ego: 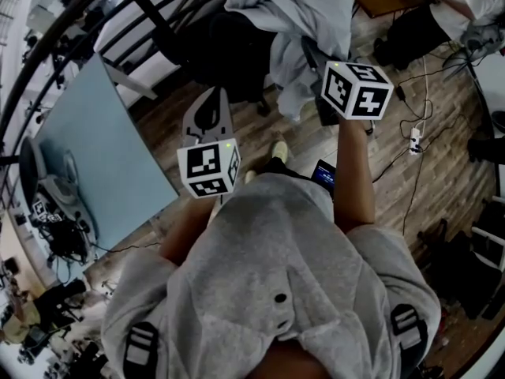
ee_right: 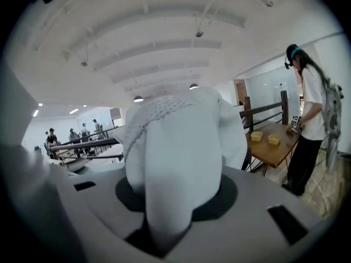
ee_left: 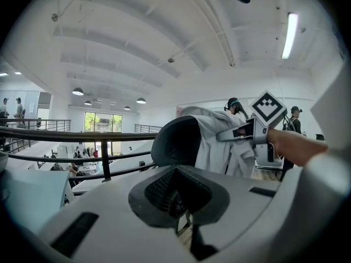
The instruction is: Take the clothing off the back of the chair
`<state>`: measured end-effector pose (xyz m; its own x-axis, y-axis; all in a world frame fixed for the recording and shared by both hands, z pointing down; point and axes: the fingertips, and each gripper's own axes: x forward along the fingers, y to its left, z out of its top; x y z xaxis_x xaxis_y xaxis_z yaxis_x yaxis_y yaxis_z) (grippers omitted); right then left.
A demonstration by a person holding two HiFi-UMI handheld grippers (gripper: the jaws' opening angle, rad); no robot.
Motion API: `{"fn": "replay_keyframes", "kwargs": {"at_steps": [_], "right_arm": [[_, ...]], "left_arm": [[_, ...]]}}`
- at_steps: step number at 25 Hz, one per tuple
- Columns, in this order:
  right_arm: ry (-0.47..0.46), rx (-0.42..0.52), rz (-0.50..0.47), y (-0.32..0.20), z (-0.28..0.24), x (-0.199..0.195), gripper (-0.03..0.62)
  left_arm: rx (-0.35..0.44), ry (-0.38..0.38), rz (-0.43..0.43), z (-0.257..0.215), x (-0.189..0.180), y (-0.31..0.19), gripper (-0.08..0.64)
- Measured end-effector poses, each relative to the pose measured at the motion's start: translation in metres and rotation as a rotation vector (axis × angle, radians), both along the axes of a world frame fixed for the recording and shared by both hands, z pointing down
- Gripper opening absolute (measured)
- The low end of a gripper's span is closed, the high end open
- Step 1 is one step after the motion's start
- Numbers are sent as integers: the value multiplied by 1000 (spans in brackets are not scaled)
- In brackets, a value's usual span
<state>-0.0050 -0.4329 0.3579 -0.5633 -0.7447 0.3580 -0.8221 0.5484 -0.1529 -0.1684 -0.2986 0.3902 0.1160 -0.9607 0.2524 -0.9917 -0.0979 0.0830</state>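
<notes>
Clothing (ego: 296, 22) in question is a pale, whitish garment, heaped over the back of a dark chair (ego: 225, 50) that stands on the wood floor (ego: 316, 144) right by a black railing (ego: 150, 8). Right claw (ee_right: 164, 223) is in at the top of the pile and clamped down on a thick fold, so the fabric bulges up between the jaws and fills most of the right gripper view. Seen from the left gripper view it's about level with the top of the chair back, with cloth hanging down below it. Left claw (ee_left: 184, 212) hangs back from the chair, jaws together, nothing in them, pointing toward it. Pale blue worktop (ego: 102, 156) sits on the person's left, and off in the background someone in a white top (ee_right: 312, 108) stands at a wooden worktop (ee_right: 279, 147).
</notes>
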Motion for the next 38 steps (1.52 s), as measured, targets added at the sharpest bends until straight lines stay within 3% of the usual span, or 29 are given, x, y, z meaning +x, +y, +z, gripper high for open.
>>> {"fn": "replay_keyframes", "kwargs": {"at_steps": [11,17,38], "right_arm": [[-222,19,-28,18,-33,-5,143],[-285,54,-16,31,-55,-5,143],[-312,153,74,88,-81,30,144]], "left_arm": [[7,5,18,0,-4,17,11],[19,10,21,-4,-8,25,11],[58,8,121,-13,20,52,11]]}}
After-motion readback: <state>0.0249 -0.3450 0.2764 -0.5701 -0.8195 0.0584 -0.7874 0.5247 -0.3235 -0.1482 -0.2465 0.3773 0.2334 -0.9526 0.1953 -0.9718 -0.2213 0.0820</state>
